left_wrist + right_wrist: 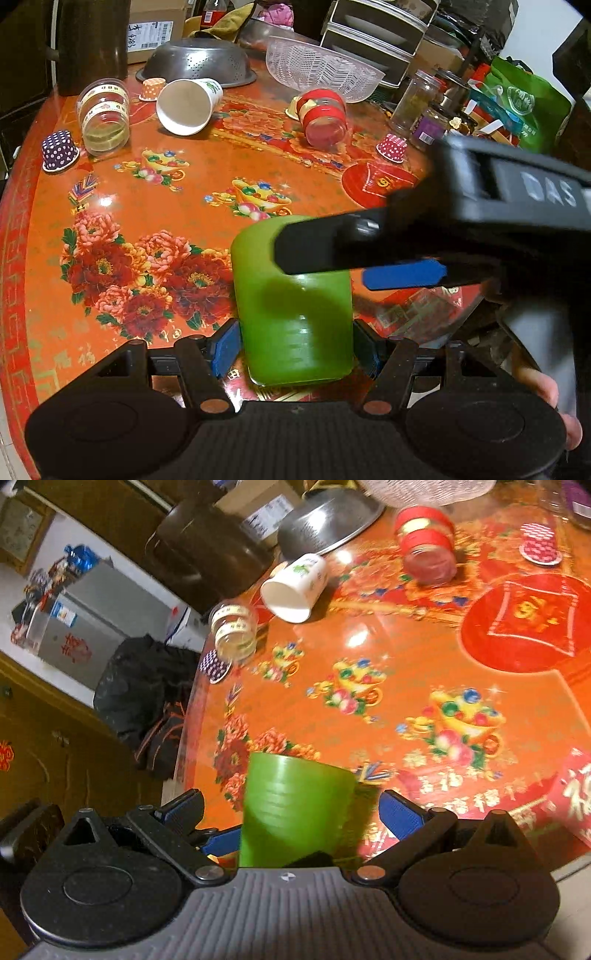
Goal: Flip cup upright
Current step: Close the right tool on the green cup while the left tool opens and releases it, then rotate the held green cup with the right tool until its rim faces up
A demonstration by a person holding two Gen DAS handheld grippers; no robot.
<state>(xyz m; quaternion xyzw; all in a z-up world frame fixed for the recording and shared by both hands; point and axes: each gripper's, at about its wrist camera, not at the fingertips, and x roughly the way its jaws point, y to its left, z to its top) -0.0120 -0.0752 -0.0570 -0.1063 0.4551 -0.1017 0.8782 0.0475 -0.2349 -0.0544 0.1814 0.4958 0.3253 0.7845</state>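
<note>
A green plastic cup [291,306] sits between the blue pads of my left gripper [295,349], which is shut on its sides near the table's front edge. Its closed base points away from the camera. My right gripper [325,258] reaches in from the right with fingers around the cup's far end. In the right wrist view the green cup [291,812] fills the gap of my right gripper [291,812]; the pads [400,818] stand wide beside it, not pressing.
On the orange floral table [192,206] lie a white paper cup [186,105], a clear cup [105,116] and a red-banded jar [325,116], all on their sides. Small dotted cupcake cups [59,149], a metal colander [197,61], a plastic basket [321,68] and jars [413,101] stand behind.
</note>
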